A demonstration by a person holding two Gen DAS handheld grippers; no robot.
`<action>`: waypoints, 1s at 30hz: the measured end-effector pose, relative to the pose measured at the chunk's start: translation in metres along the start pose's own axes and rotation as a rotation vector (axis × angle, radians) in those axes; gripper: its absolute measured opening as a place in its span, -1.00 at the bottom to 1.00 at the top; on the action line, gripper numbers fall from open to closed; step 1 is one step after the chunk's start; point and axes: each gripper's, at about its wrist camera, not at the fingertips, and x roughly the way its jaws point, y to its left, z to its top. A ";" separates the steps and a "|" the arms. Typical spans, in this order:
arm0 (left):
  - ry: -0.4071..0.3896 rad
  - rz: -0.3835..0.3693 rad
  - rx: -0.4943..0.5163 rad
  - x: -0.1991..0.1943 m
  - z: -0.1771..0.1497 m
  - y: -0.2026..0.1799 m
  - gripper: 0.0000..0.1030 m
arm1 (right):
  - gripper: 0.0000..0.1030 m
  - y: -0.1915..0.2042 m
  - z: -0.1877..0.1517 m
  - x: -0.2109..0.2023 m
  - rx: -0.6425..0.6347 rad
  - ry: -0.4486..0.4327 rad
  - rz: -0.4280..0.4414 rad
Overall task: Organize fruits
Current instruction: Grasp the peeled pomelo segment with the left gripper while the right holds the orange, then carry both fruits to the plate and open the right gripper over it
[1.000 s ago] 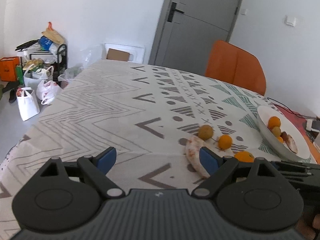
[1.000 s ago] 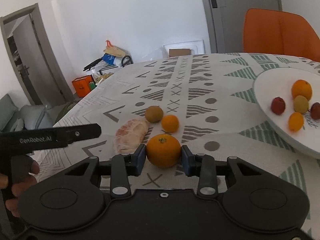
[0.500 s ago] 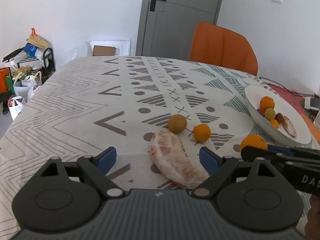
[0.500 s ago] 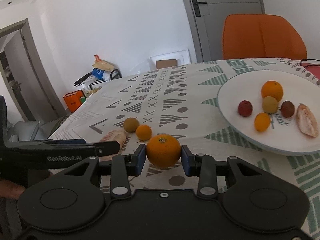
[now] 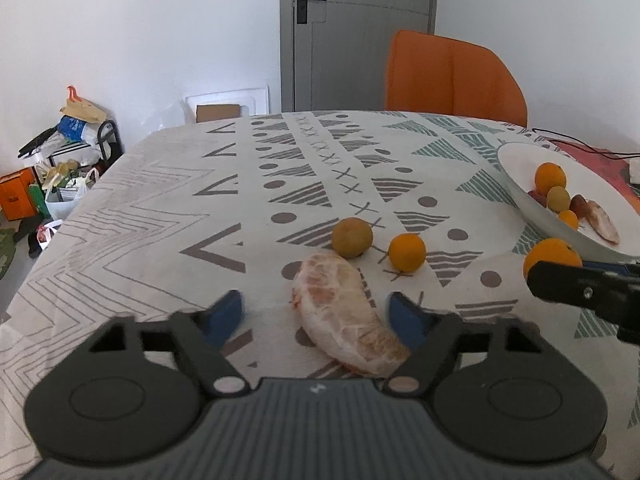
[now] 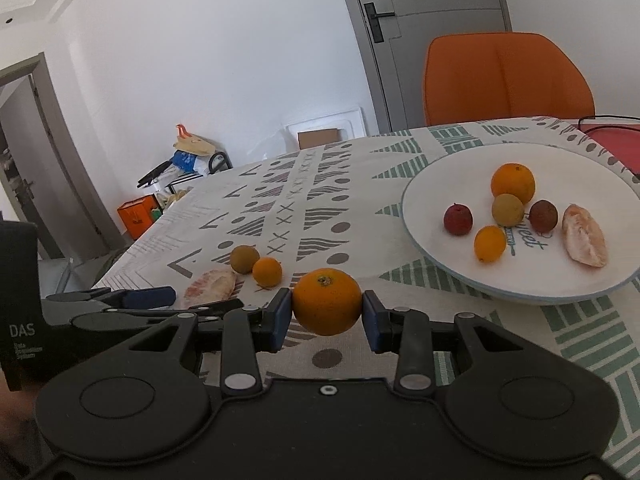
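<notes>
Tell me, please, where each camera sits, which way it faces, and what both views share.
Left wrist: on the left gripper, looking forward and down at the pomelo segment between its closing jaws.
Right wrist: on the right gripper, facing the plate, clamping the large orange; the left gripper shows.
Shared: tablecloth, orange chair, door.

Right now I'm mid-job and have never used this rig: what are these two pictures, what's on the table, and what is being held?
There is no robot arm here: a person holds one two-finger tool in each hand, and each tool carries a camera looking out along its jaws.

Left wrist view: the left gripper has its jaws closing around a peeled pomelo segment that lies on the patterned tablecloth; the left pad is still clear of it. Beyond it sit a brownish-green fruit and a small orange.

Right wrist view: the right gripper is clamped on a large orange. To its right is a white plate already holding six fruits.
</notes>
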 end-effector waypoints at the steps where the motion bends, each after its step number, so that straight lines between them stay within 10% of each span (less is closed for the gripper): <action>1: -0.001 -0.001 0.002 -0.001 0.000 0.002 0.13 | -0.30 0.000 0.000 0.000 0.001 -0.001 0.002; 3: -0.004 -0.003 -0.004 -0.005 0.000 0.006 -0.29 | -0.30 -0.001 0.001 -0.001 0.010 -0.007 0.006; 30: -0.158 -0.098 -0.052 -0.045 0.033 0.007 -0.32 | -0.30 -0.028 0.013 -0.028 0.058 -0.100 -0.033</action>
